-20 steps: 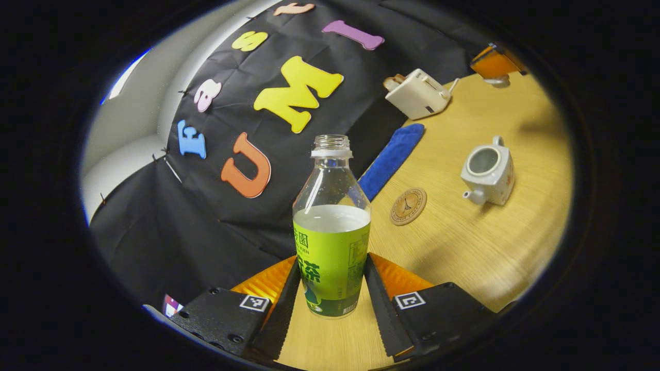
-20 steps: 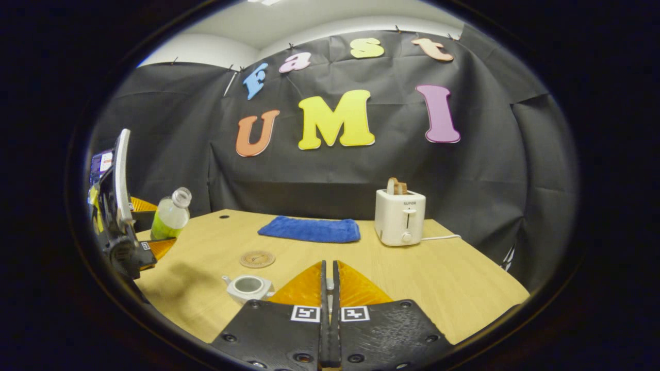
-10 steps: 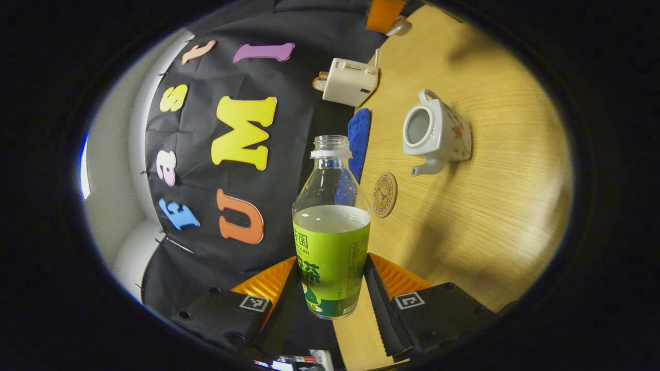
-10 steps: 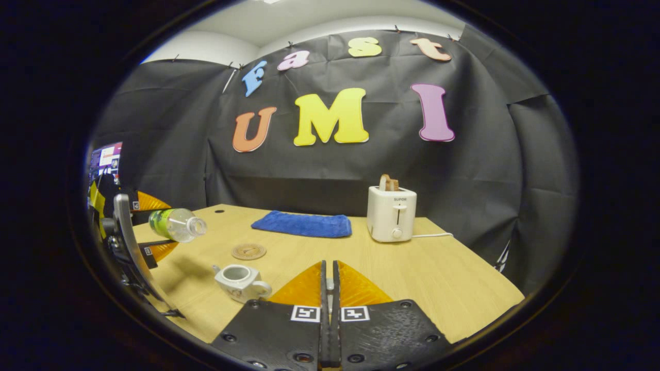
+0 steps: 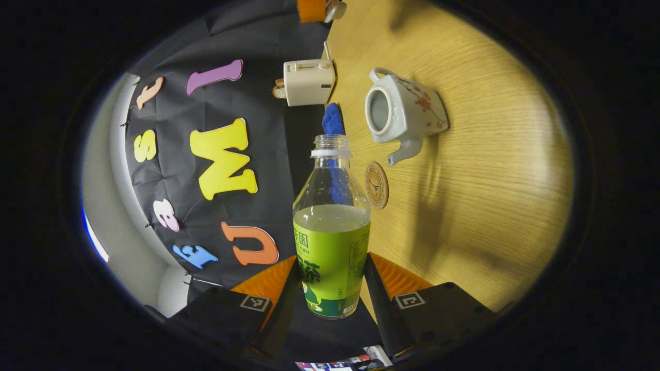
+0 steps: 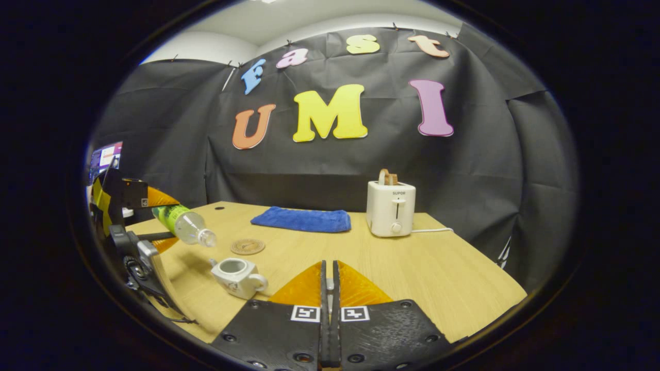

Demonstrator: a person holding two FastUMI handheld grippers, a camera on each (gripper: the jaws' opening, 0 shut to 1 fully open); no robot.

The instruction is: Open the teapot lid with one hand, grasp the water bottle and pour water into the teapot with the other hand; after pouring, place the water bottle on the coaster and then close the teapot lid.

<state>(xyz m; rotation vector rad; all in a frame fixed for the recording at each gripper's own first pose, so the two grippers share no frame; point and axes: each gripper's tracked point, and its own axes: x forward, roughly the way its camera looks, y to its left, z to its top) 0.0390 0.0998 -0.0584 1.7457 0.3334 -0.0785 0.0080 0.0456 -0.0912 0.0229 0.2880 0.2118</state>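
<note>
My left gripper [image 5: 332, 288] is shut on a clear water bottle [image 5: 331, 232] with a green label, uncapped and about half full. In the right gripper view the bottle [image 6: 183, 224] hangs tipped, its mouth pointing down and right, above and just left of the white teapot [image 6: 234, 275]. The teapot [image 5: 402, 111] stands on the table with its top uncovered. No stream of water shows. A round coaster [image 5: 376, 184] lies beside the teapot's spout. My right gripper [image 6: 328, 281] is shut, with a sliver of the teapot lid [image 6: 328, 284] between its fingers, held up to the right of the teapot.
A white toaster [image 6: 391, 208] with toast stands at the back of the wooden table [image 6: 438, 268]. A folded blue cloth [image 6: 301, 219] lies to its left, behind the coaster [image 6: 247, 246]. A screen glows at the far left.
The left gripper has tipped the bottle from nearly upright to mouth-down and carried it closer to the teapot. The right gripper has stayed shut and hardly moved.
</note>
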